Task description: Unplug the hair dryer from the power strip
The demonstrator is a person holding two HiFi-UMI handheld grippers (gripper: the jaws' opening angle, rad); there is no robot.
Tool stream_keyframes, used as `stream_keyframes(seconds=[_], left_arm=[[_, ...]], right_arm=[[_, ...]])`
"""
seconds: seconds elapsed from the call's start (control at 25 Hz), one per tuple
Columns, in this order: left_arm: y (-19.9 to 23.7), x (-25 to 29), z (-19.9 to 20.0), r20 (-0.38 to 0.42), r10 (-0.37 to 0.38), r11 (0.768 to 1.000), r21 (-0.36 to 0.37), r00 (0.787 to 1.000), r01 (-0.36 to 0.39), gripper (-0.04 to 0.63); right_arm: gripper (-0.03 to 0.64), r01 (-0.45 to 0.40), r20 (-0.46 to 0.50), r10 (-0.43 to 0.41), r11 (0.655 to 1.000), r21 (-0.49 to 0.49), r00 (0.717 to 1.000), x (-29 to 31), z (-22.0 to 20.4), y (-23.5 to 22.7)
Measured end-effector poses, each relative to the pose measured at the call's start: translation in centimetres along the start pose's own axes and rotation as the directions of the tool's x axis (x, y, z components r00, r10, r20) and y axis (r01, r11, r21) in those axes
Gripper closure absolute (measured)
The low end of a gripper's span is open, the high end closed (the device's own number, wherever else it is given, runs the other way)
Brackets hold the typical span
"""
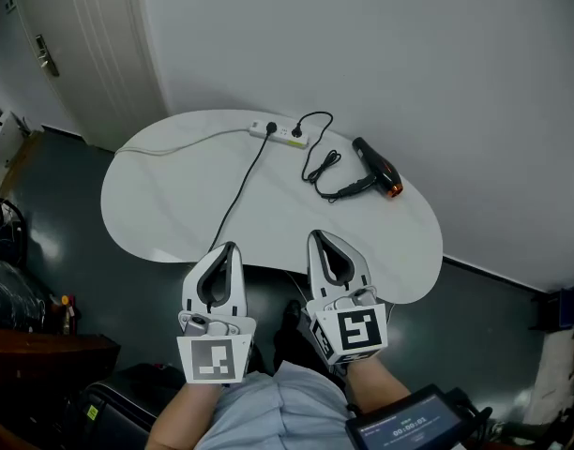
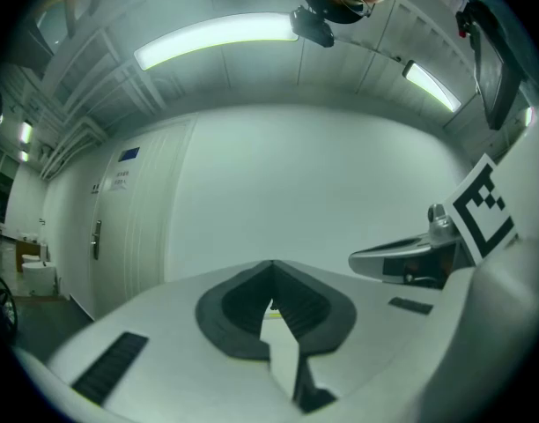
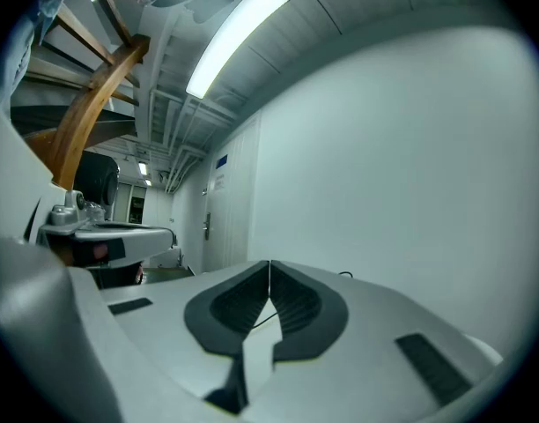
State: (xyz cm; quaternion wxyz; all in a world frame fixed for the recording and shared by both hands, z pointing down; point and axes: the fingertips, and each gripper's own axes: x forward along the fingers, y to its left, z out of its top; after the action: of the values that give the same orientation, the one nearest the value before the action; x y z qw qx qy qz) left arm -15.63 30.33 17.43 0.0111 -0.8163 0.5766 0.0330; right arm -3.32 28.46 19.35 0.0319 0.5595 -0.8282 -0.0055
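Note:
A white power strip (image 1: 278,133) lies at the far side of the white table (image 1: 174,214). Two black plugs sit in it. The cord from the right plug (image 1: 296,131) loops over to the black hair dryer (image 1: 379,169), which lies on its side at the right. The other black cord (image 1: 240,190) runs toward the near table edge. My left gripper (image 1: 230,246) (image 2: 271,264) and right gripper (image 1: 315,235) (image 3: 269,263) hover side by side at the near edge, well short of the strip. Both are shut with nothing in them and point level toward the wall.
The strip's white lead (image 1: 174,146) trails left across the table and off its edge. A white wall stands right behind the table, and a door (image 1: 71,45) is at the far left. Dark clutter (image 1: 15,279) sits on the floor at the left. A screen device (image 1: 404,427) is near my right hand.

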Motion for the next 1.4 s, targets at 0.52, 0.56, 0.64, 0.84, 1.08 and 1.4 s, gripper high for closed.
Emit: stream_keyframes(seconds=[0.52, 0.56, 0.64, 0.84, 1.08, 1.4], left_arm=[[-1.1, 12.0, -0.8, -0.034, 0.001, 0.999, 0.045, 0.999, 0.000, 0.596], [-1.5, 12.9, -0.7, -0.033, -0.001, 0.999, 0.051, 0.999, 0.003, 0.595], [-2.3, 14.4, -0.5, -0.034, -0.007, 0.998, 0.058, 0.999, 0.009, 0.595], [-3.7, 17.5, -0.2, -0.040, -0.004, 0.998, 0.065, 0.999, 0.007, 0.595], [-4.9, 19.9, 0.2, -0.040, -0.010, 0.996, 0.092, 0.999, 0.014, 0.595], [-4.7, 22.1, -0.3, -0.052, -0.032, 0.995, 0.089, 0.998, 0.036, 0.595]], right_arm=[[0.615, -0.040, -0.033, 0.041, 0.998, 0.046, 0.999, 7.5, -1.9, -7.9], [0.615, -0.044, -0.033, 0.045, 0.998, 0.044, 0.998, 8.0, -1.8, -8.5], [0.615, -0.046, -0.034, 0.047, 0.998, 0.047, 0.998, 8.8, -1.6, -9.8], [0.615, -0.060, -0.030, 0.062, 0.995, 0.075, 0.998, 10.4, -1.6, -12.6], [0.615, -0.081, -0.014, 0.083, 0.992, 0.093, 0.996, 11.8, -1.2, -14.4], [0.615, -0.073, -0.013, 0.074, 0.993, 0.097, 0.997, 13.7, -1.2, -15.4]])
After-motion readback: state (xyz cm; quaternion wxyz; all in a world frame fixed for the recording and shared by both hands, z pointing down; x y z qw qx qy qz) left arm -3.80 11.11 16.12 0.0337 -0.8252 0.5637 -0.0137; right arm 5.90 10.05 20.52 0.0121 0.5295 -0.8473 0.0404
